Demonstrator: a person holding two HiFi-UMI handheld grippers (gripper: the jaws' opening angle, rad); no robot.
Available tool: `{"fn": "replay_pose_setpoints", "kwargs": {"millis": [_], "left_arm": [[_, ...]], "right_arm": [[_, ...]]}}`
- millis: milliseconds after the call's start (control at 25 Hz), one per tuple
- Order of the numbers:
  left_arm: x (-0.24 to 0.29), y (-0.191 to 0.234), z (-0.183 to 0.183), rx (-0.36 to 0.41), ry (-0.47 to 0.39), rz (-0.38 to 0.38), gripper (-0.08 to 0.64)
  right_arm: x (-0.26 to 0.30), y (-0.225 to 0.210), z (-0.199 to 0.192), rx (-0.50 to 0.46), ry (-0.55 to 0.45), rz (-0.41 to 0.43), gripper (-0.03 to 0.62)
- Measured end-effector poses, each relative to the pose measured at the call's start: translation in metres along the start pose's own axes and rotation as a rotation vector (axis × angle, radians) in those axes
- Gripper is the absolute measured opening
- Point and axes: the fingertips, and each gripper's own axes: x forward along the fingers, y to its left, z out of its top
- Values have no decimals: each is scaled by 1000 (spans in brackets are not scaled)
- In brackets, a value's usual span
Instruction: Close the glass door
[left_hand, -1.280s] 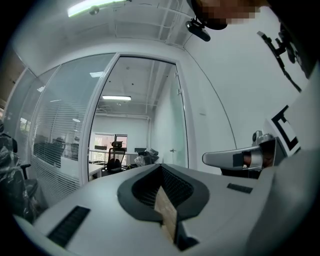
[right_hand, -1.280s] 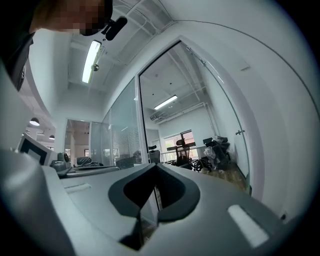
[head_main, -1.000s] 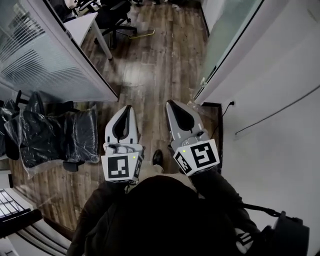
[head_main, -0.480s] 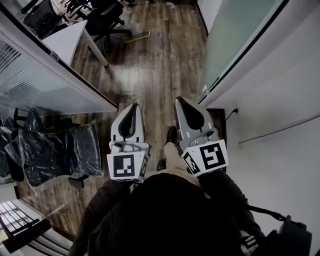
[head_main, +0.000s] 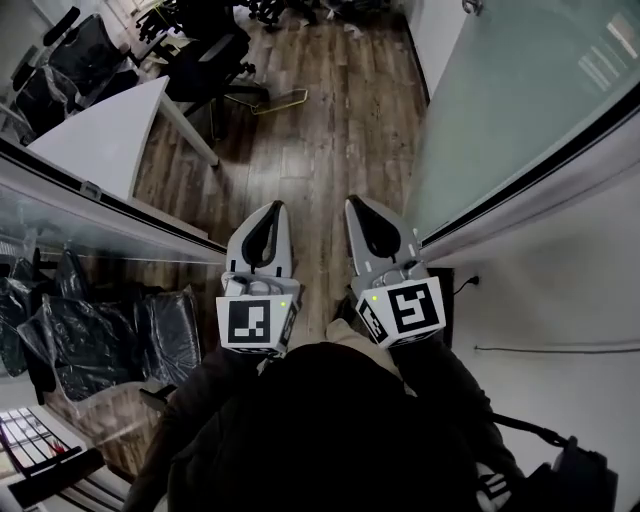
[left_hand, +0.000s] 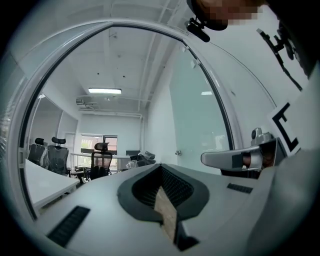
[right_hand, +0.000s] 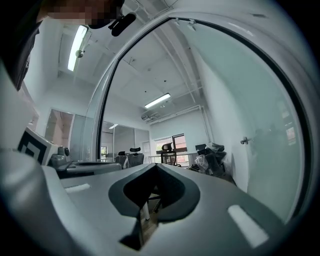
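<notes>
The frosted glass door (head_main: 510, 95) stands open on the right, swung away from me along the wall, with its small metal handle (head_main: 471, 6) at the far top. The same door (right_hand: 250, 115) and handle (right_hand: 244, 141) fill the right of the right gripper view, and the door (left_hand: 200, 115) shows in the left gripper view. My left gripper (head_main: 272, 208) and right gripper (head_main: 352, 203) are side by side above the wooden floor, both shut on nothing. Neither touches the door. The right one is nearer to it.
A glass partition (head_main: 90, 215) runs along the left, with plastic-wrapped chairs (head_main: 100, 330) behind it. A white desk (head_main: 105, 135) and black office chairs (head_main: 215, 50) stand ahead on the left. A white wall with a socket (head_main: 470, 280) is at the right.
I have moved forward through the doorway, so the glass door now looms larger on the right. Both grippers stay shut and side by side.
</notes>
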Motion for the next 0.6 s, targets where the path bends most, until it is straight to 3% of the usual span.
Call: {"fn": "replay_pose_setpoints", "kwargs": {"millis": [320, 600], "left_arm": [[105, 12, 5, -16, -4, -3, -3], [209, 45, -17, -32, 37, -23, -3]], "right_arm": [[79, -79, 13, 7, 13, -13, 2], [169, -142, -10, 15, 43, -45, 2]]}}
